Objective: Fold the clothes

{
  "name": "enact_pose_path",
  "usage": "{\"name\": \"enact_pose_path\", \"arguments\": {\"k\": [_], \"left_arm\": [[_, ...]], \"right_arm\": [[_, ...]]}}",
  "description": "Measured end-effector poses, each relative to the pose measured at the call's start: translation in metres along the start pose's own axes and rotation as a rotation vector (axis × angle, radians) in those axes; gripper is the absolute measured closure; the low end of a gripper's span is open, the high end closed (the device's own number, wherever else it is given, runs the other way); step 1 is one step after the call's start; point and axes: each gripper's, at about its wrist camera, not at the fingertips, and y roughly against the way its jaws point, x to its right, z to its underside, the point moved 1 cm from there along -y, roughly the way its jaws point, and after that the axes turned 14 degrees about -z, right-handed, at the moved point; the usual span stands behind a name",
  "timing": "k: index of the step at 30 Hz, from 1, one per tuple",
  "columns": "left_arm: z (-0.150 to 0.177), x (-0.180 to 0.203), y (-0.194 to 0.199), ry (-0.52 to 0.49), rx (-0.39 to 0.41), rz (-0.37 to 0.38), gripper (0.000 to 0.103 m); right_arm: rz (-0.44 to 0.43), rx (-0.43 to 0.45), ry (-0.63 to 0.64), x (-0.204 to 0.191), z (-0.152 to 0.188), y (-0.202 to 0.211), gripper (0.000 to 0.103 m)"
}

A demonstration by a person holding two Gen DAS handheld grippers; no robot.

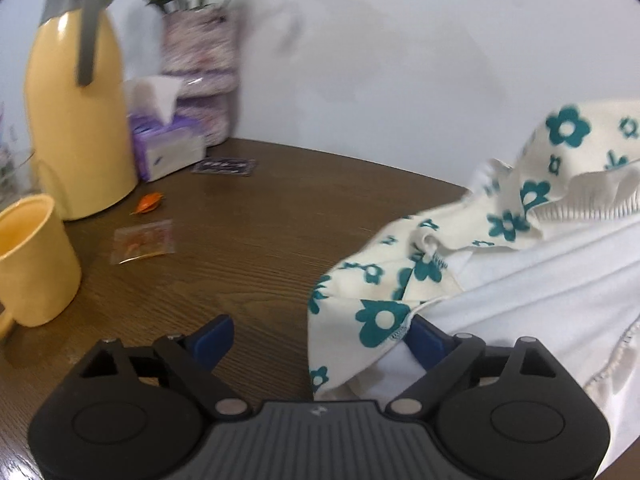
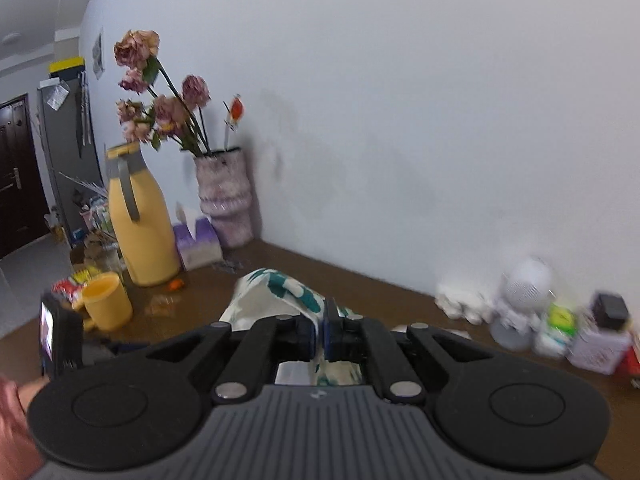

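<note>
A cream garment with teal flowers [image 1: 472, 248] lies bunched on the brown wooden table [image 1: 248, 248], its white lining showing at the right. My left gripper [image 1: 320, 336] is open just above the table; its right finger [image 1: 428, 340] touches the garment's near edge, which drapes over it. My right gripper [image 2: 320, 332] is shut on a fold of the same garment [image 2: 280, 292] and holds it raised above the table.
At the table's left stand a yellow jug [image 1: 76, 120], a yellow mug [image 1: 32, 256], a tissue box [image 1: 168, 148], a vase of dried flowers [image 2: 226, 200] and small wrappers [image 1: 142, 240]. Small white and coloured items [image 2: 552, 316] crowd the right end by the wall.
</note>
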Motion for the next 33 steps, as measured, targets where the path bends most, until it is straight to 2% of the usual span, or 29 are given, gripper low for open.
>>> {"name": "enact_pose_path", "arguments": {"k": [4,6,9,10,11,12,13,14,17,20,24,26,30,33], "left_arm": [[0.009,0.012,0.013,-0.031,-0.014,0.046,0.011],[0.011,0.017,0.015,-0.034,-0.029,0.057,0.016],[0.012,0.022,0.02,-0.005,-0.054,0.084,0.04],[0.013,0.022,0.022,0.005,-0.067,0.1,0.058],[0.014,0.022,0.024,0.012,-0.082,0.113,0.07],[0.014,0.022,0.026,0.013,-0.087,0.117,0.076],[0.013,0.021,0.028,0.007,-0.085,0.115,0.089],[0.012,0.021,0.031,0.002,-0.082,0.112,0.094],[0.002,0.016,0.036,0.024,-0.059,0.098,0.097],[-0.019,0.012,0.047,0.061,-0.014,0.09,0.098],[-0.067,0.003,0.08,0.125,0.097,0.065,0.099],[-0.1,-0.005,0.111,0.163,0.184,0.044,0.099],[-0.153,-0.018,0.211,0.193,0.444,0.003,0.099],[-0.156,-0.02,0.288,0.16,0.576,-0.001,0.099]], "right_arm": [[0.049,-0.033,-0.034,0.021,0.035,0.028,0.1],[0.068,-0.061,-0.061,0.032,0.053,0.034,0.1],[0.085,-0.092,-0.097,0.042,0.074,0.036,0.1],[0.088,-0.097,-0.103,0.044,0.079,0.035,0.1],[0.089,-0.102,-0.106,0.044,0.084,0.035,0.1],[0.09,-0.106,-0.106,0.043,0.086,0.034,0.1],[0.092,-0.109,-0.107,0.043,0.087,0.033,0.1],[0.093,-0.109,-0.109,0.043,0.086,0.032,0.1],[0.092,-0.095,-0.119,0.039,0.074,0.028,0.1],[0.098,-0.057,-0.118,0.032,0.043,0.021,0.1],[0.147,0.042,-0.075,0.011,-0.027,0.018,0.1],[0.176,0.128,-0.035,-0.004,-0.069,0.029,0.1],[0.156,0.335,0.007,-0.033,-0.133,0.084,0.1],[0.141,0.414,0.016,-0.039,-0.148,0.132,0.1]]}}
